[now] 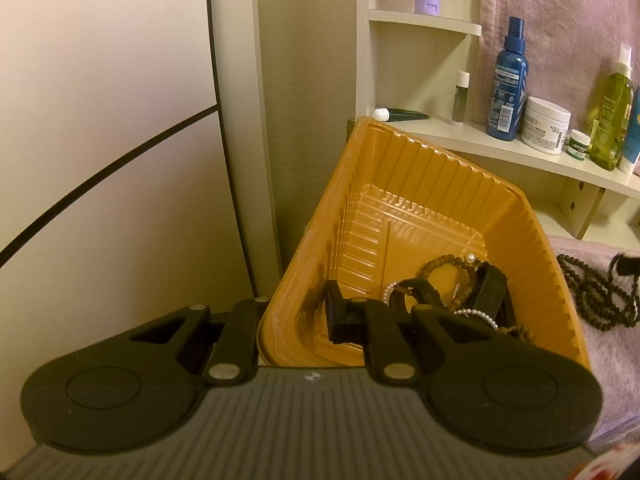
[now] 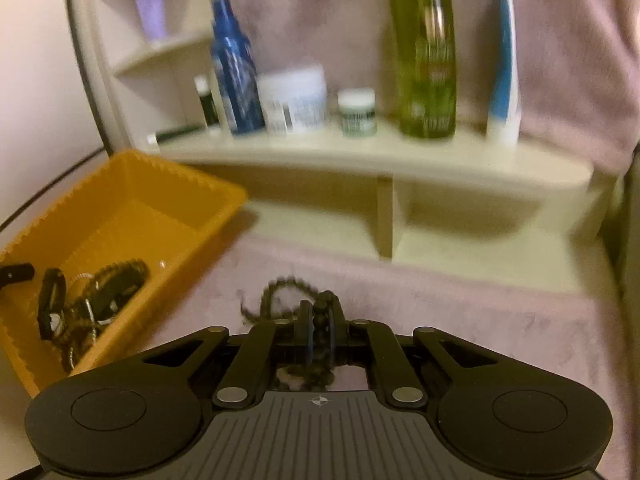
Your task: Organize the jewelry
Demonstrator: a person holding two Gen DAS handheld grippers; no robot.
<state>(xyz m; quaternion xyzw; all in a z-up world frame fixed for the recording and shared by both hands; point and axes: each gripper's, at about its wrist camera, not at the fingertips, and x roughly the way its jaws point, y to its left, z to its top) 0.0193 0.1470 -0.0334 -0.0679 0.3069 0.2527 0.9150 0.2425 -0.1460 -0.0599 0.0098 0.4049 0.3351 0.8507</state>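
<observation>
The right gripper (image 2: 319,330) had its jaws pinching the dark bead necklace (image 2: 294,292) just above the pink towel (image 2: 460,312); light, limp, it would dangle; the left gripper (image 1: 298,322), jaws pressed together, clamped the orange tray (image 1: 400,168) rim.

Warm, yellowish indoor light fills the room, rather dim, with no strong glare. The left wrist view is sharp; the orange tray (image 1: 420,208) shows only soft sheen on its ribbed walls. The right wrist view is smeared by motion blur, labels on the shelf bottles (image 2: 426,52) unreadable. Both views bow straight lines and darken at the corners.
</observation>
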